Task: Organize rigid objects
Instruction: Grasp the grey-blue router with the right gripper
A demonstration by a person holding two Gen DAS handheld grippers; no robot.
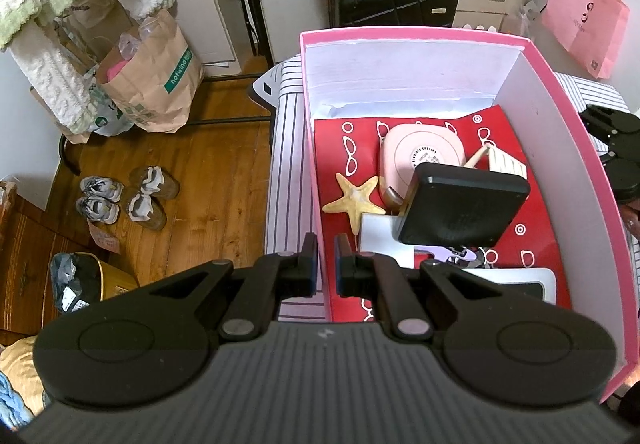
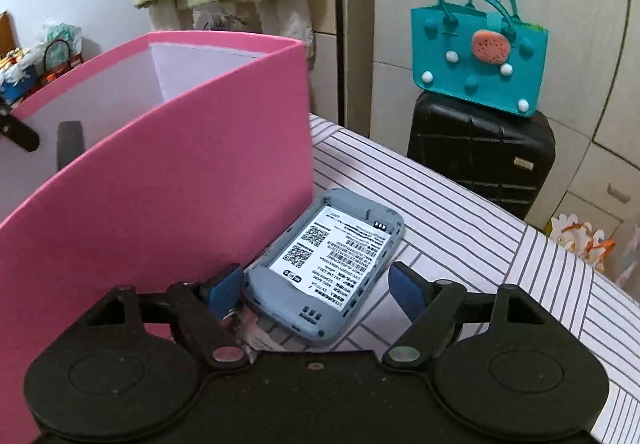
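Right gripper point(image 2: 316, 286) is spread wide around the grey device point(image 2: 324, 270).
Beside the pink box point(image 1: 560, 115) it lies; left gripper point(image 1: 326, 264) is pinched on the box's wall.

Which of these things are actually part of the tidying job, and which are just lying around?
Part of the job: pink box, grey device between the right fingers, starfish, black case.

Just lying about: teal bag, black suitcase, shoes, paper bag.

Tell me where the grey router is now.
In the right wrist view, the grey router lies label-up on the striped cloth, beside the pink box, between the open right gripper's fingers.
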